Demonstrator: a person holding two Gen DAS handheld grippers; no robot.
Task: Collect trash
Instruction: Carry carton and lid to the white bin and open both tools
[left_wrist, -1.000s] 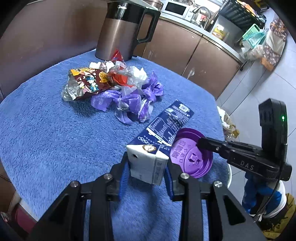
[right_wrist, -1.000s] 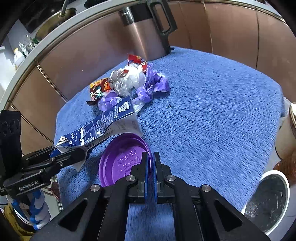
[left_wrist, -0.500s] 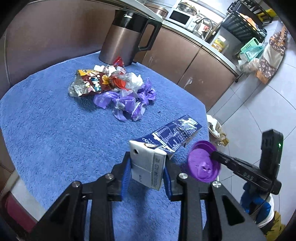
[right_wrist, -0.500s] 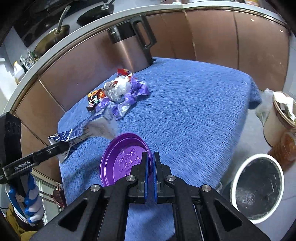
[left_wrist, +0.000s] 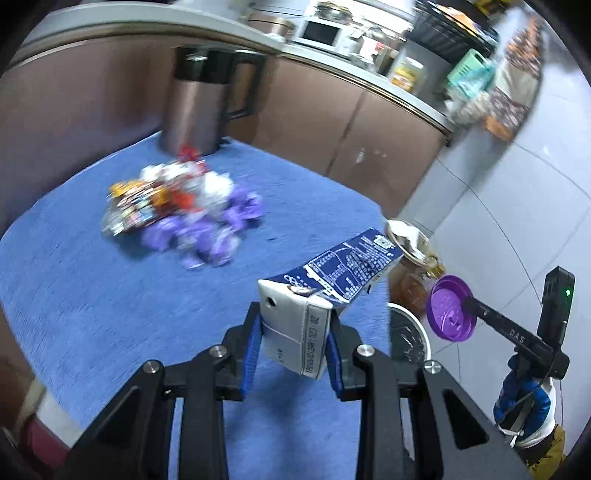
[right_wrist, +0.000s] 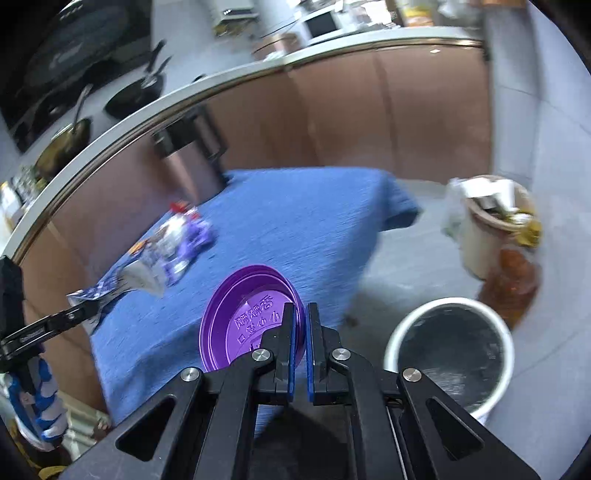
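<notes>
**Carton in one claw, lid in the other**

My left claw (left_wrist: 293, 345) is clamped on the white end of a blue milk carton (left_wrist: 332, 273), blue pads pressing its two sides; the rest of the flattened carton juts forward and up, clear of the surface (left_wrist: 92, 295). My right claw (right_wrist: 306, 332) is pressed together on the rim of a purple plastic lid (right_wrist: 240, 314), which stands on edge just left of the fingers, its embossed face toward me.

Just past the right claw and to its right, down on the floor, sits a white bin with a dark liner (right_wrist: 448, 350). Beyond the bin stands a beige bucket stuffed with rubbish (right_wrist: 487, 225), with an amber bottle (right_wrist: 513, 273) beside it.

Ahead of my left claw, well apart across the blue towel-covered surface, lies a pile of crumpled wrappers (left_wrist: 181, 210), purple, white and red. Behind the pile stands a brown jug with a black handle (left_wrist: 199, 103), against the brown cabinets (left_wrist: 314, 110).
</notes>
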